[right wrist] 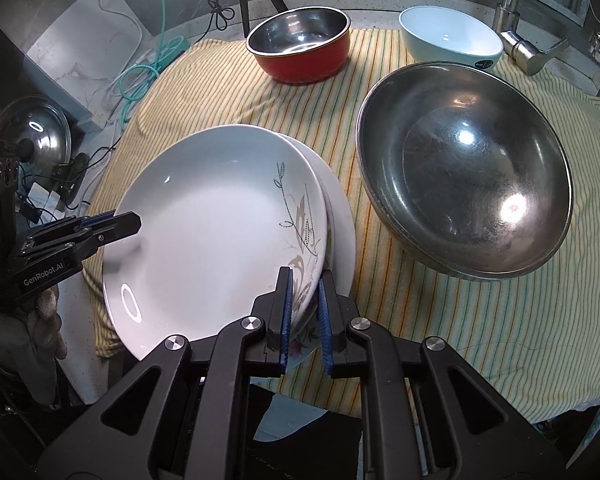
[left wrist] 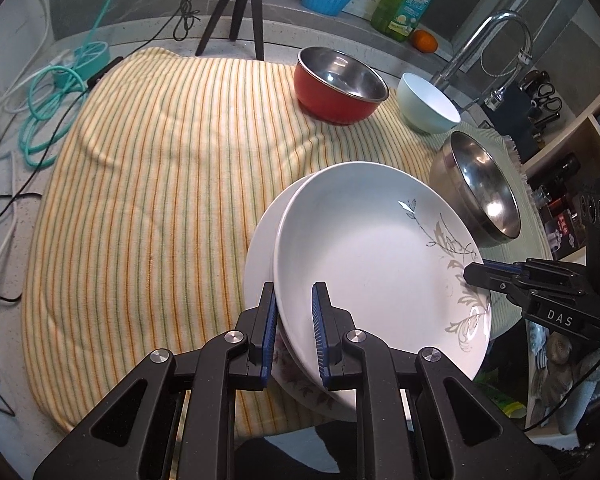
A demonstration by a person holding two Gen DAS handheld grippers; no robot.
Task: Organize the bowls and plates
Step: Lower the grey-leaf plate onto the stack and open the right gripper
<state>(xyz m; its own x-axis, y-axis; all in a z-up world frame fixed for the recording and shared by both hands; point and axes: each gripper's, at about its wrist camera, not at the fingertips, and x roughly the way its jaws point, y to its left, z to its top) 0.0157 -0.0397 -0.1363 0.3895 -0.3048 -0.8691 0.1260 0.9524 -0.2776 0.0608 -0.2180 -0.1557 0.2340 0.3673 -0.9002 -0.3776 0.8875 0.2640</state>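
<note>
Top plate [left wrist: 364, 248] is pinched at opposite rims by both grippers' fingers [left wrist: 269, 320], held tilted just above the lower plate [left wrist: 260, 240].

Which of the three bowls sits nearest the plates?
The plain steel bowl, biggest, unpainted; the red bowl and white bowl sit farther back.

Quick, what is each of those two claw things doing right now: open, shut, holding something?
Left gripper: shut on the rim of the top plate.
Right gripper: shut on the same top plate, at its opposite rim.
</note>
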